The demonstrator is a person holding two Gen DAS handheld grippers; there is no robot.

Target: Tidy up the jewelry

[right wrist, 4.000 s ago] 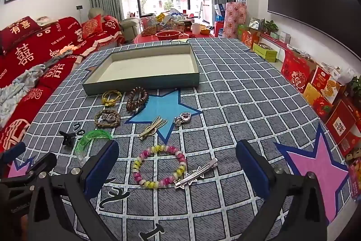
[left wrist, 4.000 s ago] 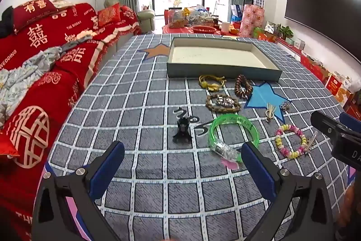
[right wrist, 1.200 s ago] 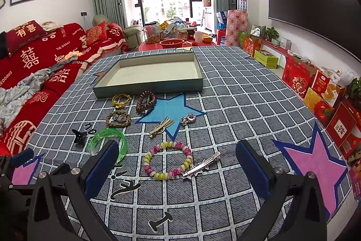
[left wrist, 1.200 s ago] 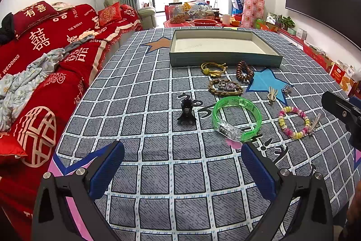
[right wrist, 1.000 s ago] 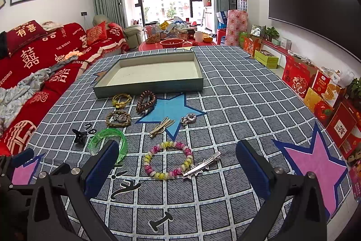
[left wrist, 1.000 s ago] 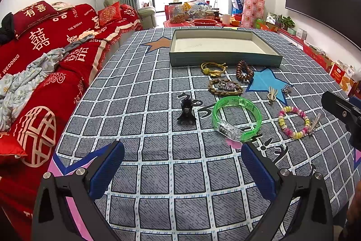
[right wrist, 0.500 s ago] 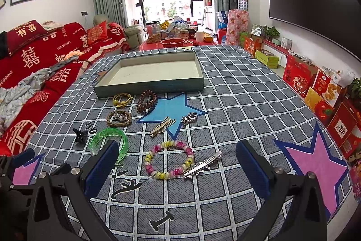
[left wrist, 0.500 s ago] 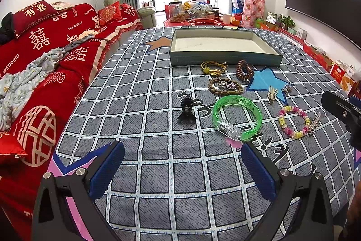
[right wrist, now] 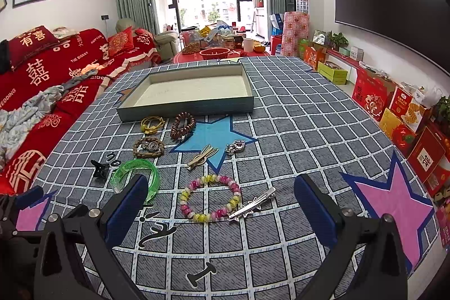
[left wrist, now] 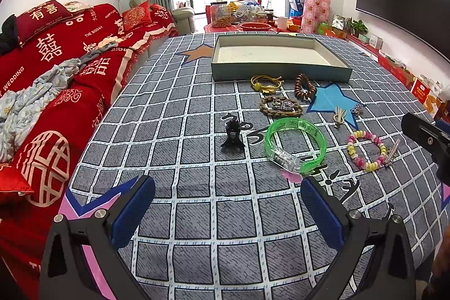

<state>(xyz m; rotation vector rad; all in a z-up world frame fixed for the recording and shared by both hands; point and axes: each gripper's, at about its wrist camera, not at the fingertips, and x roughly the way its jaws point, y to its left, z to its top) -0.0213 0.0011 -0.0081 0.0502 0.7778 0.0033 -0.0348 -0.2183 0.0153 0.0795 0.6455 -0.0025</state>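
Blue-padded fingers of the left gripper (left wrist: 227,204) and right gripper (right wrist: 220,201) are spread wide, holding nothing, both hovering low over the near part of the checked cloth (left wrist: 197,215) and aimed toward the far tray (left wrist: 281,72). The tray's pale inside holds no jewelry; all pieces lie on the cloth between it and the grippers: a yellow cord (left wrist: 265,83) and brown beads (left wrist: 305,86) just before the tray, a braided band (left wrist: 281,106), a black claw clip (left wrist: 233,134), a green bangle (left wrist: 295,148), a pink-yellow bracelet (right wrist: 211,197) touching a silver clip (right wrist: 253,204). The right view alone shows a pink star (right wrist: 393,201) at right; the left view shows the bangle whole.
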